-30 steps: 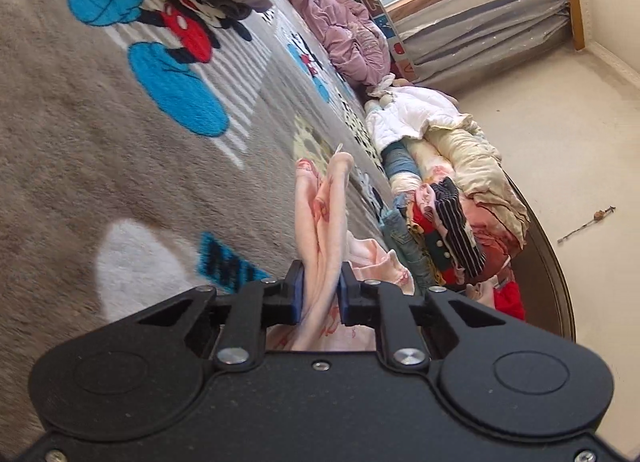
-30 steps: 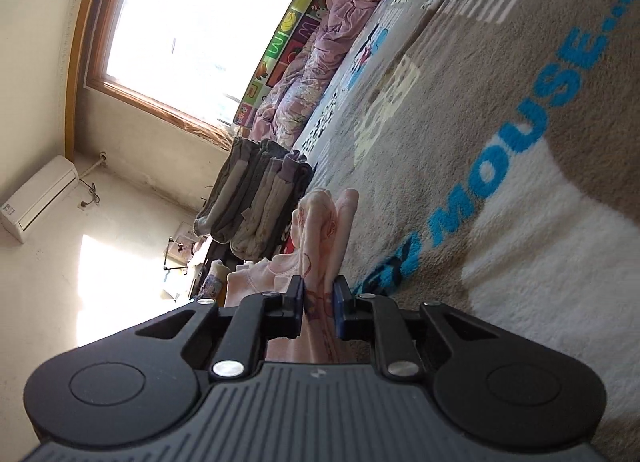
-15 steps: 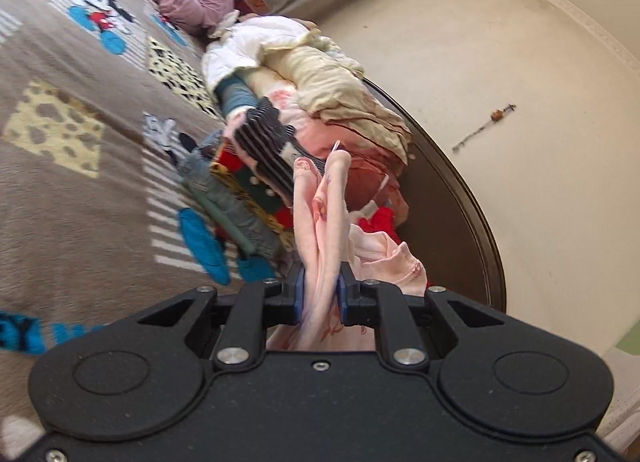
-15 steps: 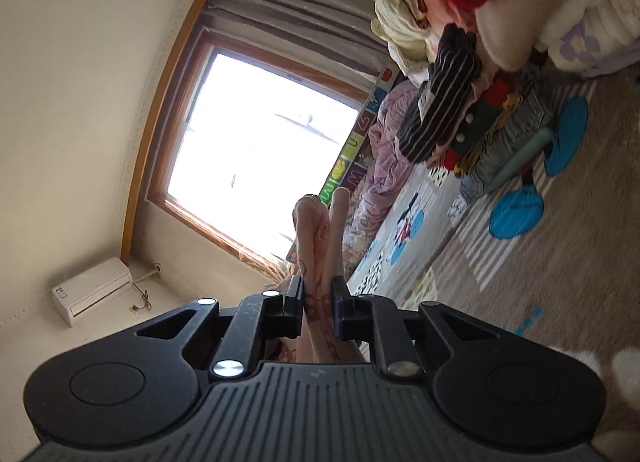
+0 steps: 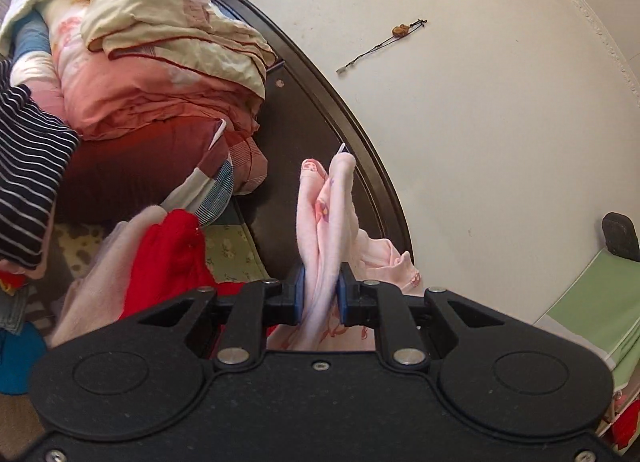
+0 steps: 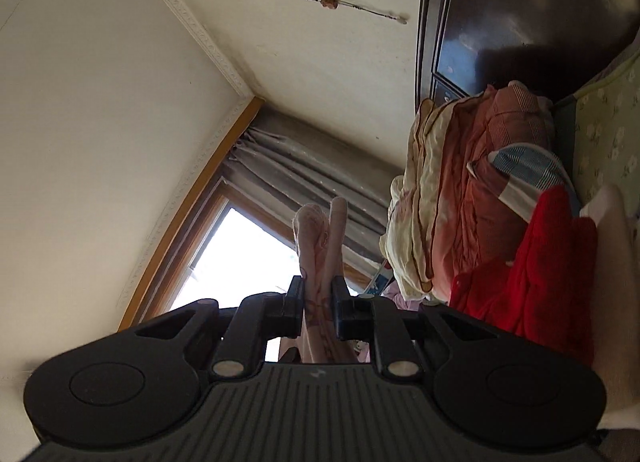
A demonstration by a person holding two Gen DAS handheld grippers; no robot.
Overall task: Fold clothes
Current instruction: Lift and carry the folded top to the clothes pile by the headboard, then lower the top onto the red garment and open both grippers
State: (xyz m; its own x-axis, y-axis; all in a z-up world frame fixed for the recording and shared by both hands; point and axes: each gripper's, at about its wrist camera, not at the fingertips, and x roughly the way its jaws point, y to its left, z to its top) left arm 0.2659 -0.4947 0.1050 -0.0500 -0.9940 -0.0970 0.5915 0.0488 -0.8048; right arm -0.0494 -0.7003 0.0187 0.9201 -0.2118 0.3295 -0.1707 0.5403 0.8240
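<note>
Both views had swung off the rug toward the headboard (image 5: pixel 320 109) while my left gripper (image 5: pixel 321 294) and right gripper (image 6: pixel 318 302) each clenched the pink garment (image 5: pixel 326 221).

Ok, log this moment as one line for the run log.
task: fold clothes | left gripper: shut on pink garment | right gripper: shut on pink garment | garment: bunched, lifted | background: piled bedding, dark headboard

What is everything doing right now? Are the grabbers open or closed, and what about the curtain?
Left gripper: shut on the pink garment.
Right gripper: shut on the same pink garment.
Pink garment: bunched, pinched by both.
Quilts: piled.
Curtain: drawn aside.
</note>
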